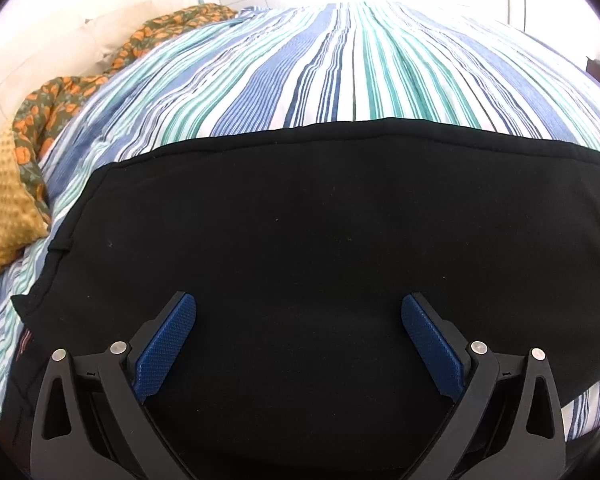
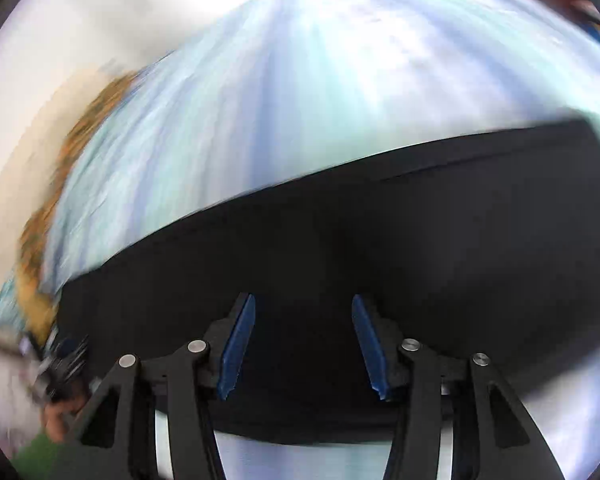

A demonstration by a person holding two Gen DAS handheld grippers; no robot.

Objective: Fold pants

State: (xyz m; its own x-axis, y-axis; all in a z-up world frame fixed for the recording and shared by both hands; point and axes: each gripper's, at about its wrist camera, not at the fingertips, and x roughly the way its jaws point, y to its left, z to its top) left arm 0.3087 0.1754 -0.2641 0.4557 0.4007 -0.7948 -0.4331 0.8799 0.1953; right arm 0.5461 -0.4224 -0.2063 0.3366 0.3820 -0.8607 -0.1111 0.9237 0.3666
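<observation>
- The black pants [image 1: 300, 220] lie flat across the near part of the bed, spread wide from left to right, with a straight seamed edge on their far side.
- In my right wrist view the same pants [image 2: 380, 232] fill the lower half, though that picture is smeared with blur.
- My left gripper [image 1: 299, 304] points down at the cloth with its blue pads [image 1: 168, 344] spread wide apart; nothing sits between them.
- My right gripper [image 2: 303, 304] has its pads [image 2: 238, 344] parted by a narrower gap, clamped on nothing that I can see.
- Under the pants is the striped bedspread [image 1: 340, 60], blue, teal and white, running away to the far side.
- At the far left lie an orange-flowered blanket [image 1: 60, 100] and, nearer, a mustard dotted cloth [image 1: 8, 200].
- Cream pillows [image 1: 112, 28] rest beyond them.
</observation>
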